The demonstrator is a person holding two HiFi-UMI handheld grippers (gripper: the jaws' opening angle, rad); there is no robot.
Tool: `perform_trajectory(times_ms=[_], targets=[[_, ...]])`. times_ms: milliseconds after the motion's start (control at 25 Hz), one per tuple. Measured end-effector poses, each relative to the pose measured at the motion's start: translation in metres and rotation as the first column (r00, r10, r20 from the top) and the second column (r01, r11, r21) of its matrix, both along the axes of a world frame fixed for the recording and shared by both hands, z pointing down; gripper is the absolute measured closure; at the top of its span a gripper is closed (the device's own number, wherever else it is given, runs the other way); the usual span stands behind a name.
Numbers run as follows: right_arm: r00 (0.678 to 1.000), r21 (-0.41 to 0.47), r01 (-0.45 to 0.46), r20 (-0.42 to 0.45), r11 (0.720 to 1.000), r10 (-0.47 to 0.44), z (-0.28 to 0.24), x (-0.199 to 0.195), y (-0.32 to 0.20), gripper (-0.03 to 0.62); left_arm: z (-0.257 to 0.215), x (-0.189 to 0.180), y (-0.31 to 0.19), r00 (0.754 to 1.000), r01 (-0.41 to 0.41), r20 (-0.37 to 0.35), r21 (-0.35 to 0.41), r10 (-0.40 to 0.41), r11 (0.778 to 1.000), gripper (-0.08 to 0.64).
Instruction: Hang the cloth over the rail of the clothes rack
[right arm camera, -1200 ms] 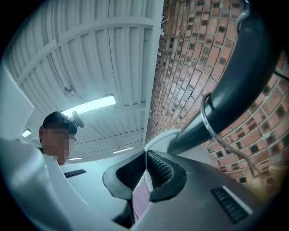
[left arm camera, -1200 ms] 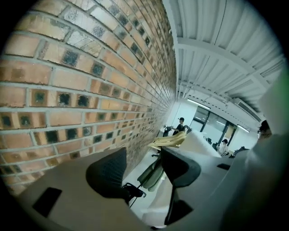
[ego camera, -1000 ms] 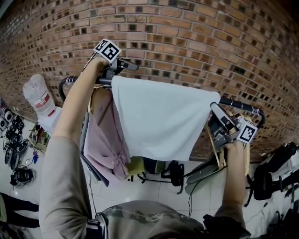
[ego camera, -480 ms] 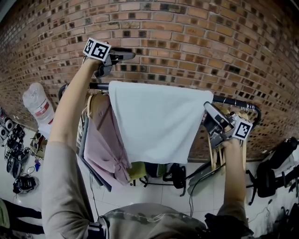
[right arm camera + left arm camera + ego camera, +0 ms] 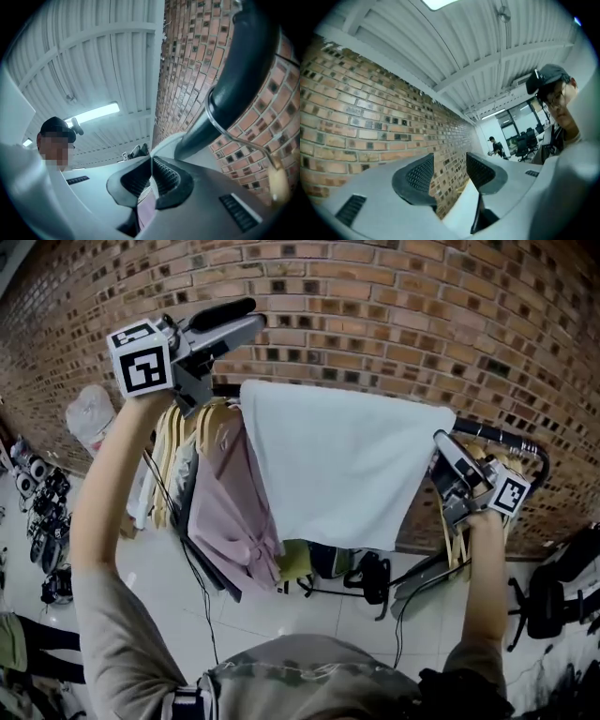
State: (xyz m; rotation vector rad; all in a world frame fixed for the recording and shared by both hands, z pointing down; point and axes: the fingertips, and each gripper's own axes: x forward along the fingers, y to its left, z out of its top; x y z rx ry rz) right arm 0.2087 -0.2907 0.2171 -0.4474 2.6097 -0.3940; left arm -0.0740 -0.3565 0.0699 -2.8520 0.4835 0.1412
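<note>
A pale white cloth [image 5: 337, 465] hangs draped over the black rail [image 5: 502, 438] of the clothes rack, in front of the brick wall. My left gripper [image 5: 246, 319] is raised above and left of the cloth's left corner, clear of it. It is open, and in the left gripper view only brick wall shows between the fingers of the left gripper [image 5: 450, 171]. My right gripper [image 5: 446, 454] is at the cloth's right corner, just under the rail. The right gripper [image 5: 151, 176] is shut on a thin edge of the cloth [image 5: 164, 143], with the rail [image 5: 239, 61] close above.
Pink and grey garments [image 5: 230, 512] on wooden hangers [image 5: 178, 427] hang on the rail left of the cloth. More hangers [image 5: 459, 540] dangle below my right gripper. A plastic bag [image 5: 94, 413] and gear [image 5: 47, 521] lie at the left, and a black chair [image 5: 553, 596] stands at the right.
My left gripper has come off the cloth's left corner and risen up and leftward, away from the rail. The right gripper has stayed at the cloth's right corner.
</note>
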Motion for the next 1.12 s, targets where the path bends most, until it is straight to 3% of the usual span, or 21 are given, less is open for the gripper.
perform_trajectory(times_ms=[160, 320, 480, 680, 760, 960, 1120], targets=[[1.000, 0.001, 0.010, -0.013, 1.000, -0.010, -0.003, 0.001, 0.001, 0.574, 0.078, -0.004, 0.044, 0.991, 0.104, 0.088, 0.013, -0.104, 0.995, 0.333], [1.000, 0.004, 0.018, -0.017, 1.000, -0.018, -0.004, -0.001, 0.003, 0.574, 0.153, -0.019, 0.039, 0.966, 0.253, 0.071, -0.081, -0.248, 0.964, 0.333], [0.999, 0.000, 0.037, -0.008, 0.999, -0.037, -0.003, -0.008, 0.003, 0.574, 0.205, -0.025, 0.025, 0.921, 0.389, 0.065, -0.111, -0.384, 0.914, 0.333], [0.999, 0.004, 0.036, -0.003, 0.999, -0.036, -0.002, -0.011, 0.002, 0.574, 0.236, -0.021, 0.003, 0.844, 0.530, 0.125, -0.047, -0.521, 0.847, 0.333], [0.999, 0.000, 0.035, 0.002, 0.999, -0.035, 0.000, -0.012, 0.002, 0.574, 0.242, -0.024, -0.007, 0.813, 0.578, 0.123, -0.055, -0.569, 0.814, 0.332], [0.999, 0.007, 0.034, 0.006, 0.999, -0.034, 0.003, -0.013, 0.002, 0.574, 0.261, -0.030, -0.031, 0.750, 0.661, 0.116, -0.121, -0.651, 0.740, 0.331], [0.999, 0.006, 0.037, 0.001, 0.999, -0.037, 0.004, -0.013, 0.001, 0.574, 0.272, -0.032, -0.039, 0.727, 0.686, 0.102, -0.165, -0.679, 0.709, 0.333]])
